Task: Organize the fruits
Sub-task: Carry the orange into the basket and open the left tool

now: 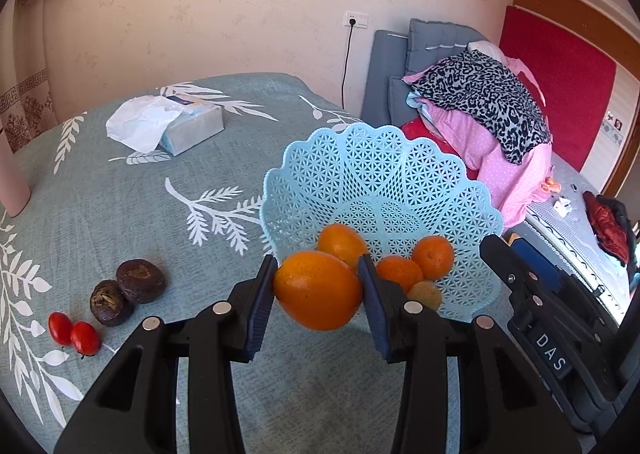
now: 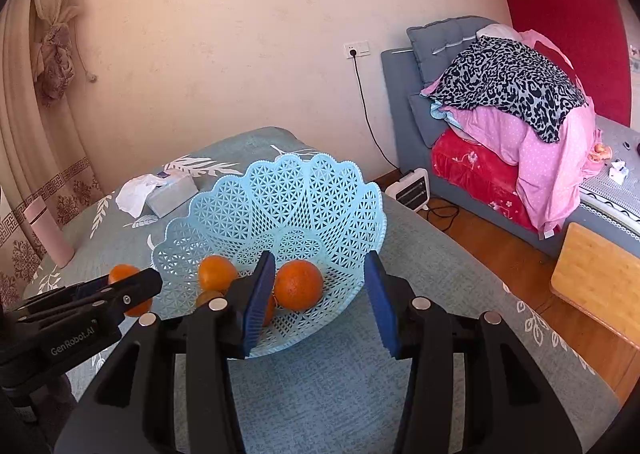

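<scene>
**Now: one orange aloft at the basket's edge**

Clamped between the blue pads of the left gripper (image 1: 318,290) is a large orange (image 1: 318,290), held clear of the grey-green leaf-print tablecloth (image 1: 120,213) and just in front of the near rim of the pale blue lattice basket (image 1: 380,173). Both pads press on the fruit's sides.

Inside the basket lie three smaller oranges (image 1: 433,257) and, beside them, a dull yellowish fruit (image 1: 425,294) at the near rim.

The right gripper (image 2: 320,302) hangs over the near side of the basket with its jaws apart and nothing gripped — an orange (image 2: 298,285) in the basket shows between the fingers, lower down, with only the left pad near it. In the left wrist view this gripper's black body sits just right of the basket.

Left of the basket on the cloth — well apart from it — sit two dark, wrinkled round fruits (image 1: 128,290) touching each other, and two cherry tomatoes (image 1: 74,332) side by side just beyond them.

Farther back rests a tissue box (image 1: 192,125) with a white sheet pulled up. A pink cylinder (image 2: 50,230) stands at the table's far left edge.
</scene>
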### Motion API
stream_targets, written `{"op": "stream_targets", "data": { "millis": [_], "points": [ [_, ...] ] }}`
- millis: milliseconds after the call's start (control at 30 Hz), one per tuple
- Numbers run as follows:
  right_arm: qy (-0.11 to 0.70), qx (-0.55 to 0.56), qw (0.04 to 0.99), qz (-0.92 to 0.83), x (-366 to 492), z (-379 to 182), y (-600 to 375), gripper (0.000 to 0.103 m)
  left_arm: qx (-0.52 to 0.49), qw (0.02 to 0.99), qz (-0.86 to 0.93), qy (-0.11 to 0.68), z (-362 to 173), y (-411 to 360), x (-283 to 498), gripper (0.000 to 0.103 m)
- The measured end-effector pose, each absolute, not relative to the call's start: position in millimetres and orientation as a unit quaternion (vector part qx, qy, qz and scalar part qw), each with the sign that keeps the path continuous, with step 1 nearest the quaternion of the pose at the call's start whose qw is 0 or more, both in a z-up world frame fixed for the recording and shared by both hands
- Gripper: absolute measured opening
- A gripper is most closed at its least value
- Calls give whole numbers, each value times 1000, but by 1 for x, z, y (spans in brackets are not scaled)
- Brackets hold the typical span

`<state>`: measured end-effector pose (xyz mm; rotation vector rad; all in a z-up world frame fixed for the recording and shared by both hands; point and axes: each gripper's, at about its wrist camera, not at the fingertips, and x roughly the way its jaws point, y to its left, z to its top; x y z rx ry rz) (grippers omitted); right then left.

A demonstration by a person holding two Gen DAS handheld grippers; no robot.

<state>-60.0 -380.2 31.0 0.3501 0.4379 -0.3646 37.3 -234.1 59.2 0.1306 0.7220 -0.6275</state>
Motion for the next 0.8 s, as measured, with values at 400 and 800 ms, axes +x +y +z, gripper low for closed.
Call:
{"op": "stream_targets", "data": {
  "millis": [400,800],
  "points": [
    [214,168,945,-182,-59,30,-379,48,46,888,-307,339,58,-231,44,49],
    [208,158,948,-181,-63,34,-372,48,31,901,-282,329,67,-195,34,50]
  ]
}}
